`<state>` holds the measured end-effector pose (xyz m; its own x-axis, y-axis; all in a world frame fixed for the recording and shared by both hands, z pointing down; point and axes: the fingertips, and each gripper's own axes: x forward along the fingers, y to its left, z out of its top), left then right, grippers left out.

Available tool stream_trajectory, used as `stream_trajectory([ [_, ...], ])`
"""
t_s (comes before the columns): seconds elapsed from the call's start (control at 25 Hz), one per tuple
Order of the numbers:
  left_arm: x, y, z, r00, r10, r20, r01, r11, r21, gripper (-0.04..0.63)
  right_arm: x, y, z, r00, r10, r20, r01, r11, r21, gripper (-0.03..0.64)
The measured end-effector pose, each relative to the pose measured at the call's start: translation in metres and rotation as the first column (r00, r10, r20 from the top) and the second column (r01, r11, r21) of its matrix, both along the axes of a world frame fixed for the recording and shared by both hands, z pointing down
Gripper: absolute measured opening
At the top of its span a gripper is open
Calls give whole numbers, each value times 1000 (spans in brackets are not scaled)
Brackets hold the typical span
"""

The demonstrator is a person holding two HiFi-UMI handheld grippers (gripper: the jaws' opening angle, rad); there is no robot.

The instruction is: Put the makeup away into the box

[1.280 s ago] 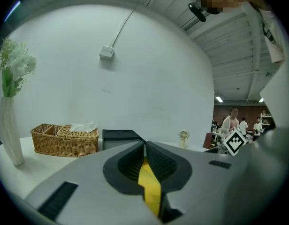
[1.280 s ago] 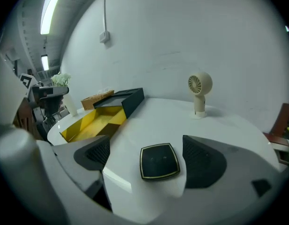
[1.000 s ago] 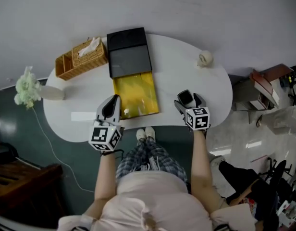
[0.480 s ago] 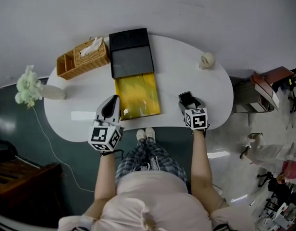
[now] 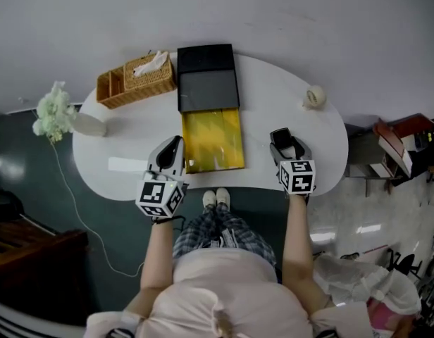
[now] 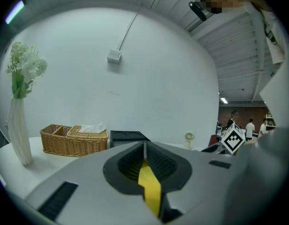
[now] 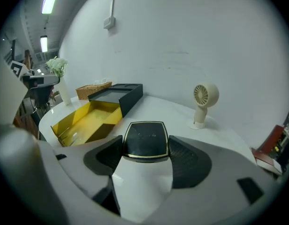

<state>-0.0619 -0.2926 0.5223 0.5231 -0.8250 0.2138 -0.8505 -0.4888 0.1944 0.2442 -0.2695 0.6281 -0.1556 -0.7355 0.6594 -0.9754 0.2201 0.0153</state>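
A black compact (image 7: 144, 139) with a gold rim sits between the jaws of my right gripper (image 7: 144, 148), which is shut on it and holds it a little above the white table (image 5: 273, 97). From the head view the compact (image 5: 282, 141) and right gripper (image 5: 286, 146) are at the table's near right. The box stands in the middle: a black case (image 5: 206, 76) with an open yellow tray (image 5: 211, 139) pulled toward me, seen to the left in the right gripper view as the yellow tray (image 7: 88, 121). My left gripper (image 5: 172, 152) is shut and empty beside the tray's near left corner.
A wicker basket (image 5: 136, 79) with tissues stands at the back left, a white vase of flowers (image 5: 62, 111) at the far left edge. A small white fan (image 5: 314, 96) stands at the back right. A white paper strip (image 5: 125, 165) lies near the left gripper.
My right gripper's jaws have narrowed onto the compact and lifted it off the table. The left gripper has stayed put.
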Motion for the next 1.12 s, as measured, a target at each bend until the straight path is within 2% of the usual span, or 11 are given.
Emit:
stream_trajectory([
  [0.28, -16, 1, -6, 999, -42, -1, 42, 999, 10, 40, -53, -36, -58, 992, -127, 3, 125, 985, 121, 321],
  [0.56, -44, 6, -5, 994, -109, -2, 109, 994, 10, 38, -128, -64, -80, 960, -277, 29, 269, 949, 164, 321],
  [0.84, -68, 7, 2, 987, -160, -1, 160, 987, -5, 40, -200, -68, -62, 913, -403, 66, 394, 912, 118, 321],
  [1.12, -86, -5, 14, 981, -193, -5, 193, 981, -34, 38, -232, -70, -23, 898, -431, 88, 434, 901, -14, 321],
])
